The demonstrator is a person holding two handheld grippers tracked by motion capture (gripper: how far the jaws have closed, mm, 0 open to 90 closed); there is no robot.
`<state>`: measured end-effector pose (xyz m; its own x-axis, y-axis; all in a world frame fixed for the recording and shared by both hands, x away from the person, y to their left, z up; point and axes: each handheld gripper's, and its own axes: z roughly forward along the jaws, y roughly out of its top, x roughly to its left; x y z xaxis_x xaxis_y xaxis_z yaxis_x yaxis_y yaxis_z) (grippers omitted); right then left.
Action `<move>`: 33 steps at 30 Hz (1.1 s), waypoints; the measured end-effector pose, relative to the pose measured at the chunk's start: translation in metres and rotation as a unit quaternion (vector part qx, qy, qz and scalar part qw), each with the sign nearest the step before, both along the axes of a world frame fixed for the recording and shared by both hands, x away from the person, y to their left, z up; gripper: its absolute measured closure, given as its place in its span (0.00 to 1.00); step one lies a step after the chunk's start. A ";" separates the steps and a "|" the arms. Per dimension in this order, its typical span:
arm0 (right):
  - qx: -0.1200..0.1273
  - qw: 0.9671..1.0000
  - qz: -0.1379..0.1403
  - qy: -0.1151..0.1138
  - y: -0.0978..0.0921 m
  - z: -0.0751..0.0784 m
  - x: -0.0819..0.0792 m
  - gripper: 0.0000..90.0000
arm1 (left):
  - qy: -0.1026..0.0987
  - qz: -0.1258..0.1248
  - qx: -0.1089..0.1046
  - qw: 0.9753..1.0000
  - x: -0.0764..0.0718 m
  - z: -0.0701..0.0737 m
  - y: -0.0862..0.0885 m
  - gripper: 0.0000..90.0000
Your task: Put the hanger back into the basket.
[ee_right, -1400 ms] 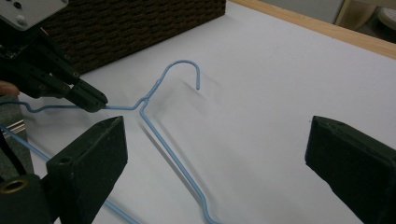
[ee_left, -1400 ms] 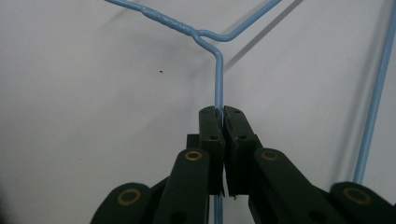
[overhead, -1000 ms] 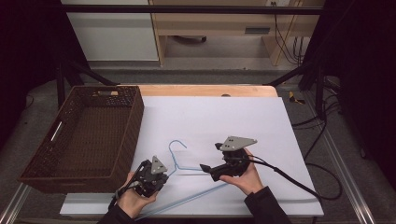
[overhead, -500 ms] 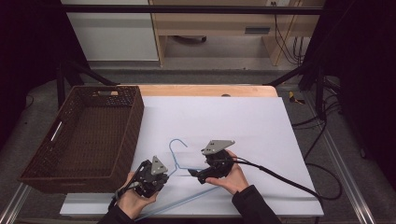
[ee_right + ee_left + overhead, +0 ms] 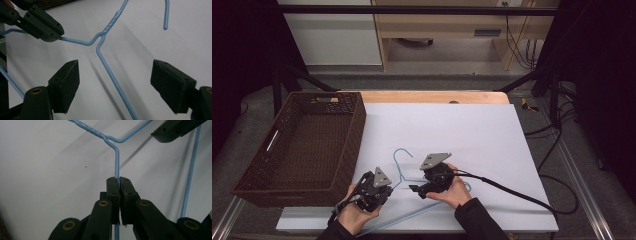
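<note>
A light-blue wire hanger (image 5: 401, 161) lies on the white sheet near the front edge, hook pointing away from me. My left gripper (image 5: 387, 189) is shut on one of its sloping arms, just below the twisted neck; in the left gripper view (image 5: 119, 181) the wire (image 5: 117, 162) runs straight into the closed jaws. My right gripper (image 5: 414, 189) sits close on the right, open. In the right gripper view (image 5: 117, 75) the hanger's other arm (image 5: 110, 72) lies between the wide-apart jaws, untouched, and the left gripper (image 5: 42, 23) clamps the wire farther off.
A dark wicker basket (image 5: 357, 135) stands empty at the left of the table, its wall near the left gripper. The white sheet (image 5: 472, 130) stretches far and right. The right gripper's black cable (image 5: 512, 192) trails off to the right edge.
The right gripper has moved left across the sheet toward the hanger's neck and the left gripper. The left gripper has stayed put, still clamped on the wire.
</note>
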<state>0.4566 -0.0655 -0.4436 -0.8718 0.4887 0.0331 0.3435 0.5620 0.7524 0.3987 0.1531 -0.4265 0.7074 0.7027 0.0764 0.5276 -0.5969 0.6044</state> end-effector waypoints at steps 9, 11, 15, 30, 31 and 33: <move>-0.019 1.000 0.011 0.002 0.004 -0.005 0.001 0.39 | -0.003 -0.001 0.001 1.000 -0.001 0.001 -0.001 0.97; -0.025 1.000 0.019 0.001 0.005 -0.006 0.002 0.45 | -0.002 -0.003 0.002 1.000 -0.001 0.001 -0.001 0.97; -0.036 0.999 0.025 0.001 0.008 -0.009 0.002 0.55 | -0.003 -0.003 0.001 1.000 -0.001 0.001 -0.001 0.97; -0.062 0.996 0.057 -0.019 0.007 -0.013 0.005 0.86 | -0.003 -0.006 0.002 1.000 -0.001 0.000 -0.002 0.97; -0.063 0.996 0.060 -0.021 0.007 -0.013 0.005 0.86 | -0.001 -0.007 0.002 1.000 -0.001 0.000 -0.001 0.97; -0.063 0.995 0.068 -0.029 0.006 -0.013 0.005 0.87 | -0.002 -0.006 0.003 1.000 -0.001 0.000 -0.002 0.97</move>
<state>0.4617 -0.0594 -0.4564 -0.9286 0.3638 -0.0736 0.2165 0.6920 0.6887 0.3977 0.1515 -0.4270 0.7159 0.6932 0.0838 0.5171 -0.6070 0.6034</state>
